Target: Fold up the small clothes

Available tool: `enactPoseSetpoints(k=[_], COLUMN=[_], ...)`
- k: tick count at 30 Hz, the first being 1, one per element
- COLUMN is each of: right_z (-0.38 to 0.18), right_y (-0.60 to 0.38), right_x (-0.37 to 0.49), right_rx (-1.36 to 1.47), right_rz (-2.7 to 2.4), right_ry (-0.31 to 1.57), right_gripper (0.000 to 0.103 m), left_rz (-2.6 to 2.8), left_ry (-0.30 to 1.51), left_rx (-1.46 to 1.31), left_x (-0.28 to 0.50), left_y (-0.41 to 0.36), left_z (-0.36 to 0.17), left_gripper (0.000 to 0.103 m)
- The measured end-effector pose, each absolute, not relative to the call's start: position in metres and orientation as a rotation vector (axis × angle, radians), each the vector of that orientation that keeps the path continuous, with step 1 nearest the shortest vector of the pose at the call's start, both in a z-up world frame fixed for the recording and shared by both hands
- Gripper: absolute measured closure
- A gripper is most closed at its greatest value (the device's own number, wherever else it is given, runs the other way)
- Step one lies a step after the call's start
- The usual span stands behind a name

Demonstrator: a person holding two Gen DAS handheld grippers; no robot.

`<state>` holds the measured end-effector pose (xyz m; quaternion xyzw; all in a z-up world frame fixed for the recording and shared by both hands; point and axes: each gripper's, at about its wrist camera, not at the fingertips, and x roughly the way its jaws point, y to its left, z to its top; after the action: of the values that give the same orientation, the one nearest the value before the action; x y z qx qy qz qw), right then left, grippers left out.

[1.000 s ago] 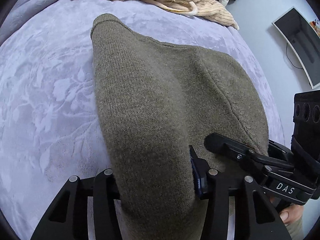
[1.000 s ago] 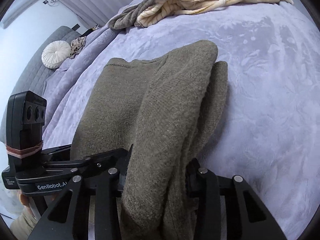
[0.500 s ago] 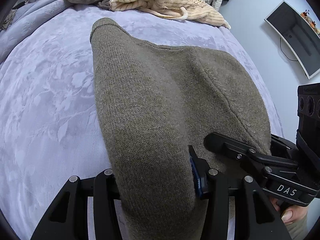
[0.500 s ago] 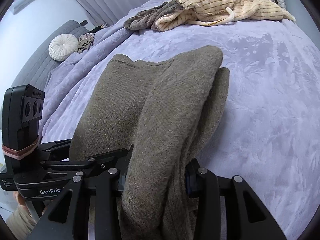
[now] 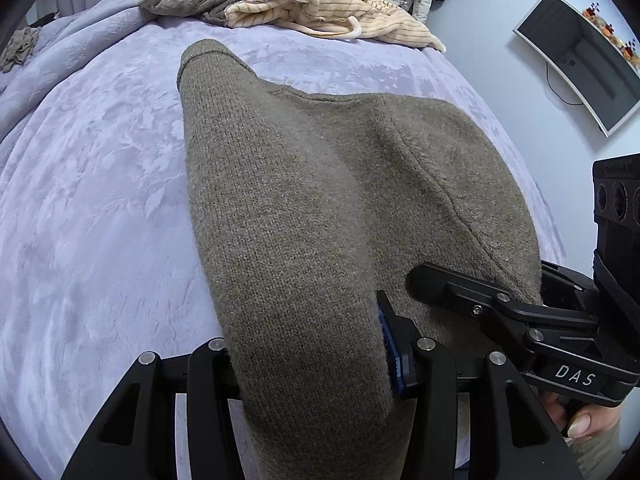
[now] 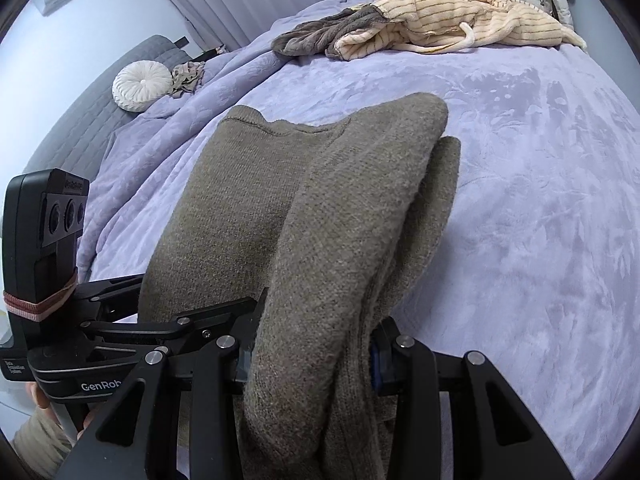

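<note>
Both grippers, left (image 5: 308, 364) and right (image 6: 308, 364), clamped on near edge of sweater (image 5: 320, 200); far part resting on bed (image 5: 100, 200). Fold probably half made. More clothes (image 6: 432, 28) heaped beyond, unfolded.

Bed (image 5: 100, 208) covered by a lavender plush blanket with an embossed leaf pattern. Olive knit garment (image 5: 304, 208) lies across its middle, far end resting on the blanket. Heap of cream striped and grey-brown clothes (image 6: 432, 28) at the far edge. White round cushion (image 6: 142, 85) and a small crumpled beige cloth (image 6: 188, 76) at one side.
</note>
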<state>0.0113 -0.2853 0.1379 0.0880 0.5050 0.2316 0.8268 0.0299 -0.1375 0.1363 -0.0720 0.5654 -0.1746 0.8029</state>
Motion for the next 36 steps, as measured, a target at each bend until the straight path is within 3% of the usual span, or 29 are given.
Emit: enactPoseSetpoints(k=[36], right_z=[0.12], right_y=[-0.222], right_x=[-0.082], right_rx=[0.109], right_rz=[0.572], right_ry=[1.085], right_gripper=[0.061], left_rz=[-0.315], left_ry=[1.19], left_rx=[-0.143], left_x=[-0.083], left_y=[-0.083], left_z=[0.128], left_gripper=[0.053])
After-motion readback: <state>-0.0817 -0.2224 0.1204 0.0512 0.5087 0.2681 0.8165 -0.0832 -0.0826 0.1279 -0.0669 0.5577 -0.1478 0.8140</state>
